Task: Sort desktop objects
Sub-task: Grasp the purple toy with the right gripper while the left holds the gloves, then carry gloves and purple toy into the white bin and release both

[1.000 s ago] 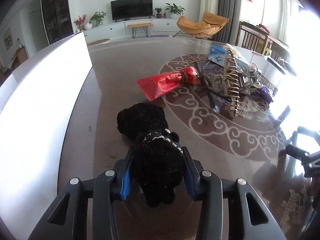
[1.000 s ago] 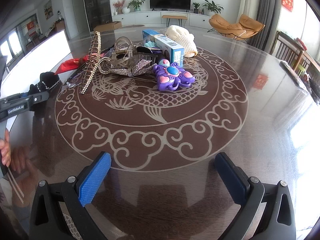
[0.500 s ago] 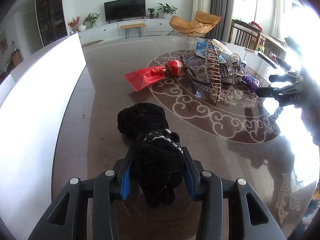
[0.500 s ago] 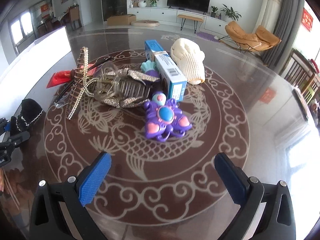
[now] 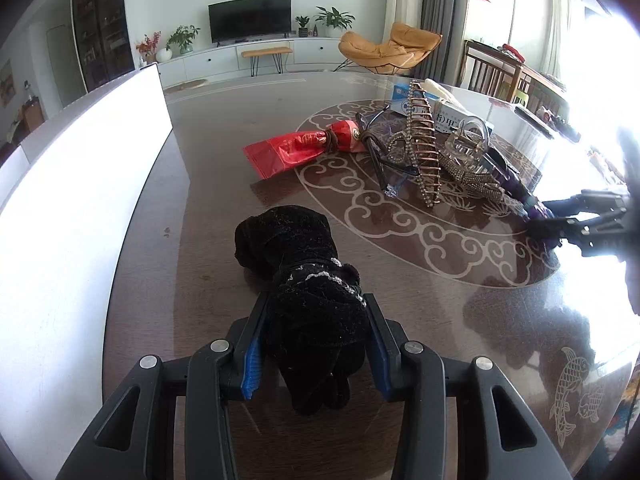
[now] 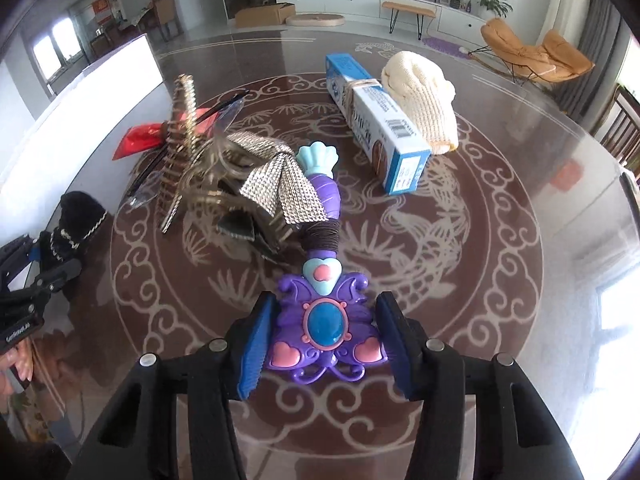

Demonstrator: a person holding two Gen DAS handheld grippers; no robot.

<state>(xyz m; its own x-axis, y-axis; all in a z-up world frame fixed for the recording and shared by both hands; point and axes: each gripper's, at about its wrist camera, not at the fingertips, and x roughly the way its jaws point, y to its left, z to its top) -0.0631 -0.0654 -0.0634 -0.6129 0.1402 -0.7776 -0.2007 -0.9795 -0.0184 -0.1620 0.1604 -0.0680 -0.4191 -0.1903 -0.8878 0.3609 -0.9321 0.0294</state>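
My left gripper is shut on a black velvet hair piece with a bead trim, which rests on the dark round table. It also shows at the left of the right wrist view. My right gripper has closed around the butterfly head of a purple toy wand; the blue pads touch its sides. Beyond it lie a rhinestone bow clip, a gold claw clip, a blue box and a cream knit hat.
A red packet and a pair of glasses lie by the clips. A white board lines the table's left edge. Chairs stand at the far right.
My right gripper has moved forward onto the purple toy wand and its jaws have closed around the butterfly head. My left gripper still holds the black hair piece in place.
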